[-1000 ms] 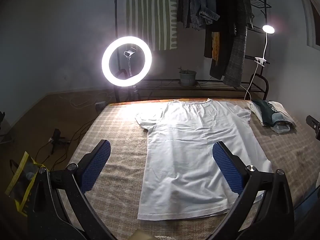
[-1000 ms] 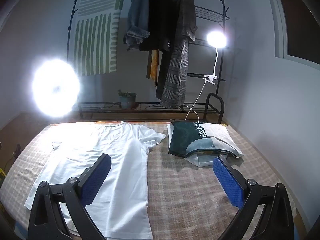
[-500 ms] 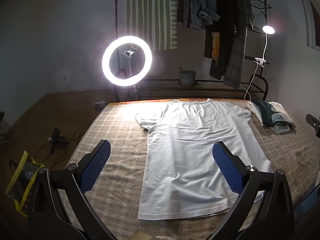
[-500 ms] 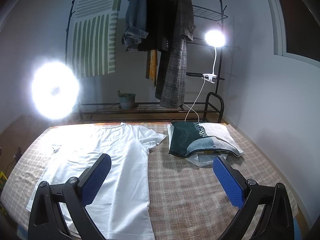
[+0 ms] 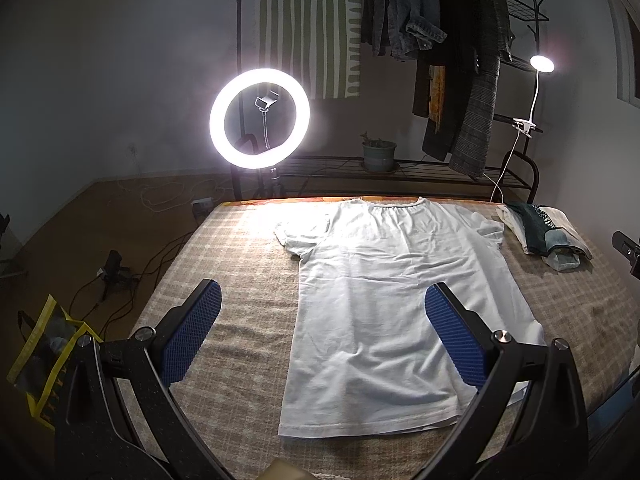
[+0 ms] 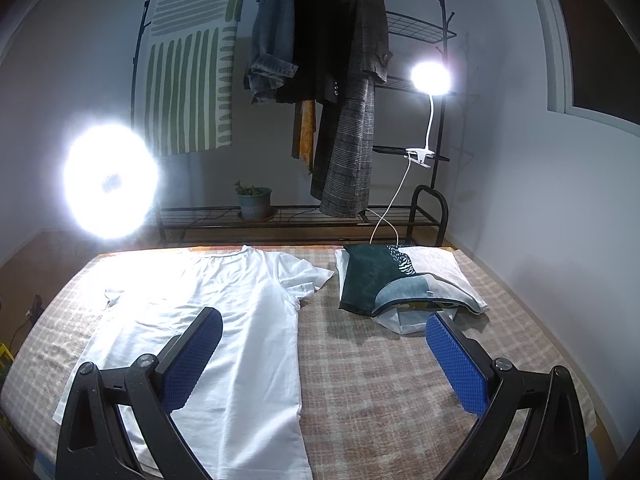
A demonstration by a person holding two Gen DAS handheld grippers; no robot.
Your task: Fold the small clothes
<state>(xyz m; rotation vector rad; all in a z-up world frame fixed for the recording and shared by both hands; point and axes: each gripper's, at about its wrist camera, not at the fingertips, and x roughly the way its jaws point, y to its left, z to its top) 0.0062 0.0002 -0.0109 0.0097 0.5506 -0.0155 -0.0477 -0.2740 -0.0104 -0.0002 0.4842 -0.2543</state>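
Observation:
A white T-shirt [image 5: 384, 300] lies spread flat on the checked bedcover [image 5: 240, 264], collar at the far edge, hem toward me. It also shows in the right wrist view [image 6: 240, 320]. My left gripper [image 5: 322, 300] is open and empty, held above the shirt's left lower side. My right gripper [image 6: 324, 332] is open and empty, above the shirt's right edge and the bare cover beside it. A tip of the right gripper shows at the left wrist view's right edge [image 5: 626, 246].
A stack of folded clothes [image 6: 400, 284] lies at the far right of the bed, also in the left wrist view [image 5: 544, 232]. Behind the bed stand a ring light [image 5: 260, 118], a clothes rack with coats [image 6: 340, 80] and a clip lamp [image 6: 432, 76]. A yellow bag [image 5: 44, 356] sits on the floor left.
The right gripper has drifted slightly, so its view has shifted a little. The left gripper and the shirt have not moved.

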